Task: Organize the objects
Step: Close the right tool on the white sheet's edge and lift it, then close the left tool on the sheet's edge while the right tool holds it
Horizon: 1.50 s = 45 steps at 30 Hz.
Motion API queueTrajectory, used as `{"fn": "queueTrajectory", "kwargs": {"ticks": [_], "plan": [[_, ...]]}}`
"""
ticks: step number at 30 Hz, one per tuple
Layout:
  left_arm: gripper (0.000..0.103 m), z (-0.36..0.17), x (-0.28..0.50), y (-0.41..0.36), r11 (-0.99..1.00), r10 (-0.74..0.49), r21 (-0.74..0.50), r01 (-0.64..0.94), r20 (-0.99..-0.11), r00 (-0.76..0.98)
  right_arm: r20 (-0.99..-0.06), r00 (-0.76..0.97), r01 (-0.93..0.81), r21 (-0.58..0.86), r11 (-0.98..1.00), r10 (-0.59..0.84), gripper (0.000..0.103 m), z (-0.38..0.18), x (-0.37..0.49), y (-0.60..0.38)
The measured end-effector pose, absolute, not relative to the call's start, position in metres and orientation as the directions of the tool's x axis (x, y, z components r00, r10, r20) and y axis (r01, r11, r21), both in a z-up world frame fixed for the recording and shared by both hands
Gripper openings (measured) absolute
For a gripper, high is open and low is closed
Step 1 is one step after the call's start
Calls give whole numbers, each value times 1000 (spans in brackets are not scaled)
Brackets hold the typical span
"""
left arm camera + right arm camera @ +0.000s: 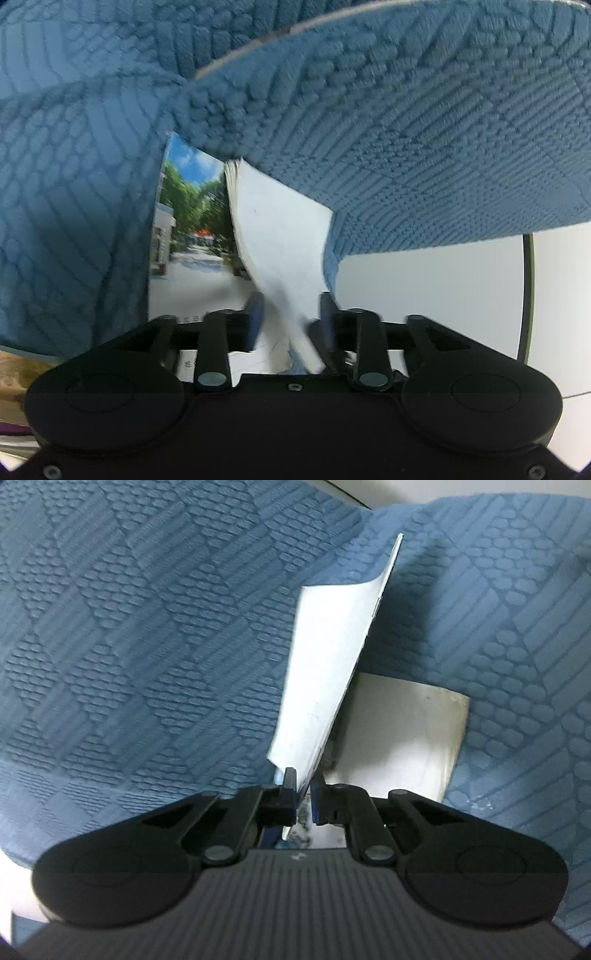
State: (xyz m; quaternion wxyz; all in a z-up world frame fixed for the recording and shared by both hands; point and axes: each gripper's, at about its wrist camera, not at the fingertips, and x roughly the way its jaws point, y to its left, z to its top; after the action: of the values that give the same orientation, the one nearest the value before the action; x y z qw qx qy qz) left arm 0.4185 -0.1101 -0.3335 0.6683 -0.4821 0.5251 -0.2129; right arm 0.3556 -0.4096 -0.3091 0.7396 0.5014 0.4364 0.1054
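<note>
We hold a booklet (280,236) between our two tongs, and it stands nearly on edge against a blue quilted cloth (424,140).

In the left wrist view, a white sheaf of the booklet's pages runs down into the gap of the left tongs (290,314). The jaws stand partly apart, with the pages between them and lying close to the right-hand finger; the frame is blurred there, so we cannot tell whether the pads press on the paper. Left of the pages we see the booklet's cover (188,229), printed with a street, trees and blue sky, opened away from the sheaf.

In the right wrist view, the right tongs (303,786) are closed almost fully on the lower edge of a white sheet (325,672) of the same booklet. The sheet rises from the fingers, tilts to the right and curls over at its top corner. Just right of it and behind, another white page (402,738) lies flatter, shaded along its far edge.

The cloth fills most of both views. In the left view it hangs in folds over and around the booklet, close above the pages. To the right of that view we see a white tabletop (443,280) crossed by a dark seam.
</note>
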Motion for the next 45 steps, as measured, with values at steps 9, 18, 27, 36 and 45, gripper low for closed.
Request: {"fn": "queueTrajectory", "kwargs": {"ticks": [9,18,27,36,45], "plan": [[39,-339,416,-101,367,-810,-884,-290,-457,367,-498,551,246,864,439,670,9,-285,344,-418],[27,-352,409,-91,299,-812,-885,-356,-432,392,-446,498,223,895,387,744,9,-255,313,-431],[5,-357,410,-109,407,-766,-852,-330,-515,385,-471,439,229,882,412,765,9,-251,315,-441],[1,-333,397,-132,528,-727,-811,-251,-585,360,-570,446,314,821,476,690,10,-265,316,-462],[1,-303,369,-147,587,-721,-797,-143,-595,355,-695,454,359,716,599,558,10,-267,306,-470]]}}
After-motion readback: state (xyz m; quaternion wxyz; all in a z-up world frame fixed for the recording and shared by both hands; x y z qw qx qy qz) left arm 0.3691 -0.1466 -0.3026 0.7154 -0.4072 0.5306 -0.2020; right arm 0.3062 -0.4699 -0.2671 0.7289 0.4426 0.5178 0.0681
